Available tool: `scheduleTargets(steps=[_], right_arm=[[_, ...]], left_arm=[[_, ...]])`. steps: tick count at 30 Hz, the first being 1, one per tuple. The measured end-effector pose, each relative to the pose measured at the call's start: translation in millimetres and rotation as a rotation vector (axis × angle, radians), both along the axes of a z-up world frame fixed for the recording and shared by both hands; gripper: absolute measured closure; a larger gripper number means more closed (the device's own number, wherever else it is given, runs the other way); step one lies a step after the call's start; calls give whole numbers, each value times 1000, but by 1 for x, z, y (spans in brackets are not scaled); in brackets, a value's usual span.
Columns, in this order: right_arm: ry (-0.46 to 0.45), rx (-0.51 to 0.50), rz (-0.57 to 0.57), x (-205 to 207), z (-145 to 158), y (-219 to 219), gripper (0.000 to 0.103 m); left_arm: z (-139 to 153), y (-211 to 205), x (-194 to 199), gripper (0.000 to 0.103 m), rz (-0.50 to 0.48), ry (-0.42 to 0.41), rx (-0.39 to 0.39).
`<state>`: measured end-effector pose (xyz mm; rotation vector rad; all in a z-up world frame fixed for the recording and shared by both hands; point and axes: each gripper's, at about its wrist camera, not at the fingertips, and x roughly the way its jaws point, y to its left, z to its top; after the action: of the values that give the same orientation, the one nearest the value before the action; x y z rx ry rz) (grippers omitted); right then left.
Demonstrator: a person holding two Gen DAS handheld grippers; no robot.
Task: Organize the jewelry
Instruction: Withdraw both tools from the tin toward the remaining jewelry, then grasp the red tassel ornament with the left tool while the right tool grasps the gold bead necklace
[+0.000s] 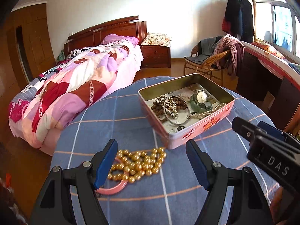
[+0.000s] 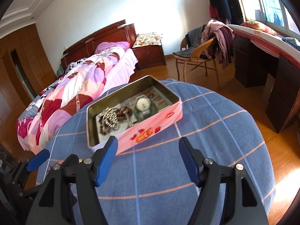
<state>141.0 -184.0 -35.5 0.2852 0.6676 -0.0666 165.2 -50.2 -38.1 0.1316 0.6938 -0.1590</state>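
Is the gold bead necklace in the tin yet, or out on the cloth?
Out. The gold bead necklace lies heaped on the blue checked cloth, beside the pink tin, over a pink bangle.

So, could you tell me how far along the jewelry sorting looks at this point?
Mostly done: the pink tin already holds a watch, brown bead strand, silver bead strand, pearl strand and green bangle. Nothing is in hand: the left hand-held gripper and right hand-held gripper are both open and empty. Left on the cloth: the gold bead necklace and pink bangle.
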Motion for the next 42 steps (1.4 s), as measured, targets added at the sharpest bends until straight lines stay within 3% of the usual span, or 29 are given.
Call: scheduleTargets(steps=[19, 33, 42], right_arm=[[-47, -117, 50, -39, 16, 44, 32], [-70, -144, 89, -55, 21, 62, 32], [-55, -150, 123, -61, 13, 72, 32]], left_arm=[[8, 55, -45, 28, 86, -35, -39], [3, 82, -68, 28, 108, -34, -41], [-16, 119, -71, 28, 160, 21, -67]])
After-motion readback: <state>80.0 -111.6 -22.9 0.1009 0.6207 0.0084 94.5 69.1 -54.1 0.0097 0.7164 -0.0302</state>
